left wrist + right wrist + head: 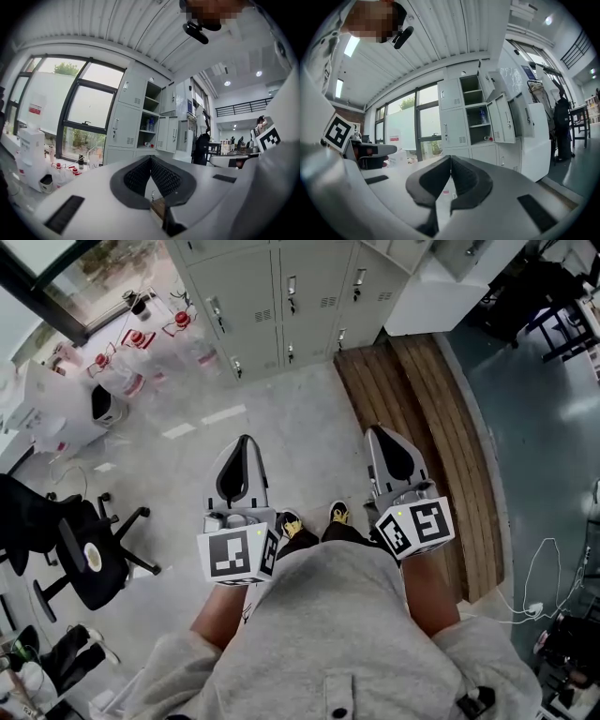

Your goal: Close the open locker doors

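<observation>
Standing on the speckled grey floor (300,446), the person holds both tools level, well apart from the bank of pale grey metal lockers (281,296) ahead. The left gripper (245,441) has its jaws pressed together with nothing between them; the right gripper (374,431) is likewise fully closed and empty. The right gripper view shows two compartments of one column standing open. The upper open locker door (488,85) and the lower open locker door (505,119) are both swung out to the right; a small bottle (483,117) stands on the shelf behind the lower one. A brown slatted wooden bench (422,427) lies beside the right gripper; a black office chair (84,554) stands at the left.
</observation>
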A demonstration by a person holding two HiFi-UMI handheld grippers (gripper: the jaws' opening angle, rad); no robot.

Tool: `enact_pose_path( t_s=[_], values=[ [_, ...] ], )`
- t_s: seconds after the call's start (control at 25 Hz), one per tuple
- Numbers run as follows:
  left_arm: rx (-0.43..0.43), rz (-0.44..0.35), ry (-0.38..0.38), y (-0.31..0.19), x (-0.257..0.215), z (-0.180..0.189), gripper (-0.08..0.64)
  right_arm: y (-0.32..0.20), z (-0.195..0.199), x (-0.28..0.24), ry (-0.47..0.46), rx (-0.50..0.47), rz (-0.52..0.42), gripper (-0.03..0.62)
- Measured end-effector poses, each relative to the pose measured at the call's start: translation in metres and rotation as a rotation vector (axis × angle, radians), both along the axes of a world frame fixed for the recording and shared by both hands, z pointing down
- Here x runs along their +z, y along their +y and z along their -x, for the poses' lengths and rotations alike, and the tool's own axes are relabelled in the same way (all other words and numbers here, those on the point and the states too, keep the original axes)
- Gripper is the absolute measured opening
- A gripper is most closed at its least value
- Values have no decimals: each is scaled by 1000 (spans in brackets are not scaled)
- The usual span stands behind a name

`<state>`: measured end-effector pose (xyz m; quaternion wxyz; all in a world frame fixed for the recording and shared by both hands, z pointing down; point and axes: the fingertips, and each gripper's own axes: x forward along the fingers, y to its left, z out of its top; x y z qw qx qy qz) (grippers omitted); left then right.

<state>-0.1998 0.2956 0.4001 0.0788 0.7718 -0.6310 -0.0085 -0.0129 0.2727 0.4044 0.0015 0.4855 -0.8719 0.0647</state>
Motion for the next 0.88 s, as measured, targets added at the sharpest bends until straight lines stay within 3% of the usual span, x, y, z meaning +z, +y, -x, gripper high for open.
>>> enact_pose_path(
  t_s=[0.4,0.88],
  values=[
    [-4,-34,20,-3,-6,20,9,-4,25,-5,22,-24,-24,26],
    [7,-37,7,-52,-3,4,9,-56,15,5,5,-29,-11,26]
  ],
)
